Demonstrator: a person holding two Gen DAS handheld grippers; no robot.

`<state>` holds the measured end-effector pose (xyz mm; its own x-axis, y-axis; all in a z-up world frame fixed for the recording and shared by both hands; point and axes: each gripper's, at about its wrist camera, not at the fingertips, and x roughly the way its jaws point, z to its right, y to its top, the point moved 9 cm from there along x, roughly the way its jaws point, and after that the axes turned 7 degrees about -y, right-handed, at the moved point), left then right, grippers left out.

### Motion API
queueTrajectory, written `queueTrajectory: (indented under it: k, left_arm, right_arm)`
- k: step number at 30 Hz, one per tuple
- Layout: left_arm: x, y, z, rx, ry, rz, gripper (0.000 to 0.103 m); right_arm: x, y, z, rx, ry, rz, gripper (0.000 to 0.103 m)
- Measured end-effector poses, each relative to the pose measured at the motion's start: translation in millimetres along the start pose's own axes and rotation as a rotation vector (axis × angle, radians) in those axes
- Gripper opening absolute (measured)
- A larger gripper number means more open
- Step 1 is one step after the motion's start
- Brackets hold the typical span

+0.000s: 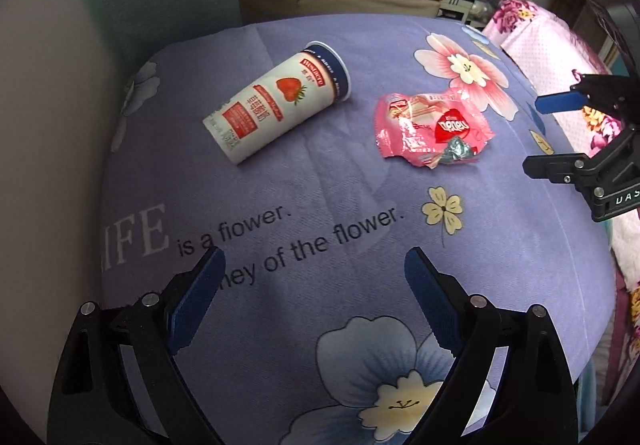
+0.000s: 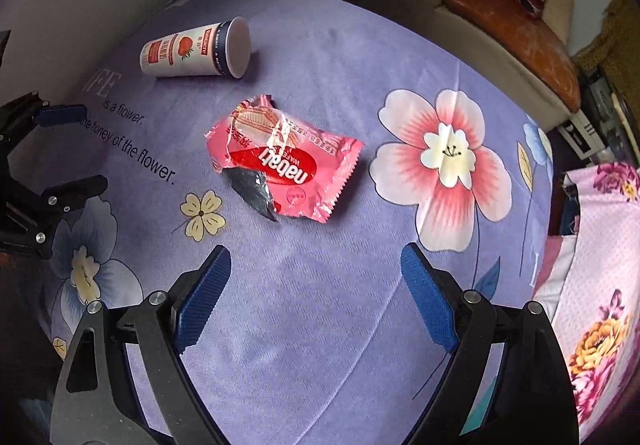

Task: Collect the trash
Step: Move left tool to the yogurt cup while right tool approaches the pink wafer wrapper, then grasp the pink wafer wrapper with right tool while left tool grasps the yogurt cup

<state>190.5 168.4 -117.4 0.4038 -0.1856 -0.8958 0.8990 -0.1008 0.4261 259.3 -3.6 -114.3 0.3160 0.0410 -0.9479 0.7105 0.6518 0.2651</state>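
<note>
Both jaws gape empty; pink wrapper [image 2: 280,161] lies ahead of right gripper [image 2: 316,269].

The small print on the cup [image 1: 276,103] is too blurred to read. The right gripper [image 1: 540,135] is cut off by the left wrist view's edge, and the purple cover [image 2: 320,305] hides its support.

Bare cloth [image 2: 320,325] ahead of both spread-jawed grippers. Only obstacles: tipped strawberry cup [image 1: 276,103] and torn wafer wrapper [image 2: 280,161], apart with clear gap between.
</note>
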Motion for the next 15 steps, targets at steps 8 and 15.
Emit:
queueTrajectory:
  k: [8,15]
  left_arm:
    - [0,34,-36,0.061,0.031,-0.001,0.091]
    - [18,82,-38,0.130,-0.024,-0.012,0.091]
  right_arm:
    - [33,53,-19,-0.177,0.031,-0.030,0.083]
    - [62,78,-27,-0.231,0.123,-0.077,0.083]
